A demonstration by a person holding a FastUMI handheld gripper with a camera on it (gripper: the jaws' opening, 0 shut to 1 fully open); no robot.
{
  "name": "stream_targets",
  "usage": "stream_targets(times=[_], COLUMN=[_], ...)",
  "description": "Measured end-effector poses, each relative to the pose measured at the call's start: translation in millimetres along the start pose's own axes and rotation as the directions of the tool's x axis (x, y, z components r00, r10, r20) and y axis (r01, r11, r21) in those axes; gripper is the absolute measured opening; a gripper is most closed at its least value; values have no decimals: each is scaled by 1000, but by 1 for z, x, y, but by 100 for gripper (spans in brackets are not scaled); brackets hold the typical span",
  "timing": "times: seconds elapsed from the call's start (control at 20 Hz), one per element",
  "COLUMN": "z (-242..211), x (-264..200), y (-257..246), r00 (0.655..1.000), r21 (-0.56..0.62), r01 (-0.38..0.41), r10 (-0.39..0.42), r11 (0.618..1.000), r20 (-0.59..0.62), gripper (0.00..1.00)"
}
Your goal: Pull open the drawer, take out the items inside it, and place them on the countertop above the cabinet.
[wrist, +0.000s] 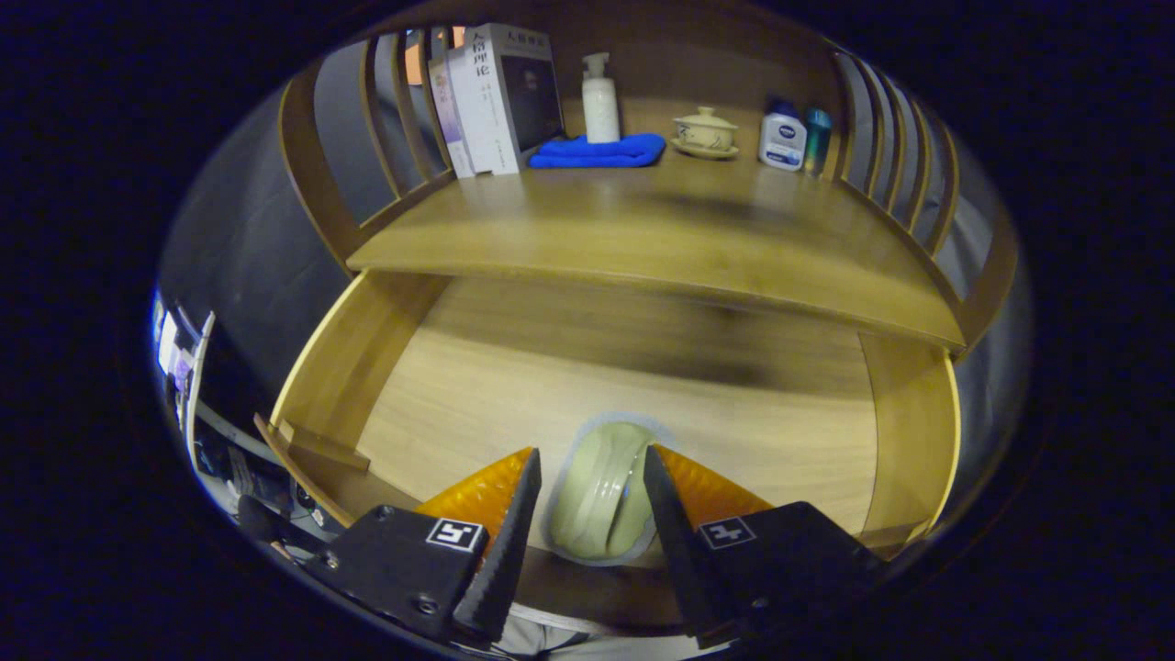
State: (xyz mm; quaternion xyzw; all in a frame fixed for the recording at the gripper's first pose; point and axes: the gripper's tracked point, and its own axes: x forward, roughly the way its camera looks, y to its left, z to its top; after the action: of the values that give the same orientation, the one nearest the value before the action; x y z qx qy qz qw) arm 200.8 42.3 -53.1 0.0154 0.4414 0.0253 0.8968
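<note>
Between the 2 fingers of the gripper (592,500) sits a pale green glazed ceramic piece with ribbed curves (601,500), seen on edge. Both fingers stand against its sides, closed on it. Gripper points forward and slightly downward over the open light wooden drawer (367,367), with the piece above the drawer floor near the front edge. Beyond lies the wooden countertop (661,239) with slatted side rails. At its rear stand 3 upright books (496,96), a folded blue cloth (598,151) with a white pump bottle (600,99) on it, a cream lidded cup on a saucer (705,133), a white bottle with a blue cap (783,136) and a teal container (817,140).
</note>
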Motion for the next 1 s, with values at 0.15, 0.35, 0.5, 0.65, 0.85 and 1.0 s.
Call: stream_targets(times=[0.15, 0.35, 0.5, 0.65, 0.85, 1.0], z=[-5, -4, -4, -3, 3, 13], x=[8, 14, 13, 15, 12, 0], y=[-2, -9, -11, -11, -14, -14], r00=[1000, 1000, 1000, 1000, 1000, 999], r21=[4, 42, 54, 56, 54, 34], r01=[3, 11, 3, -1, 10, 22], r10=[-3, -10, -2, 2, -11, -23], r11=[1000, 999, 999, 998, 999, 999], r20=[-28, -30, -23, -14, 12, 47], gripper=[66, 49, 26, 22, 21, 21])
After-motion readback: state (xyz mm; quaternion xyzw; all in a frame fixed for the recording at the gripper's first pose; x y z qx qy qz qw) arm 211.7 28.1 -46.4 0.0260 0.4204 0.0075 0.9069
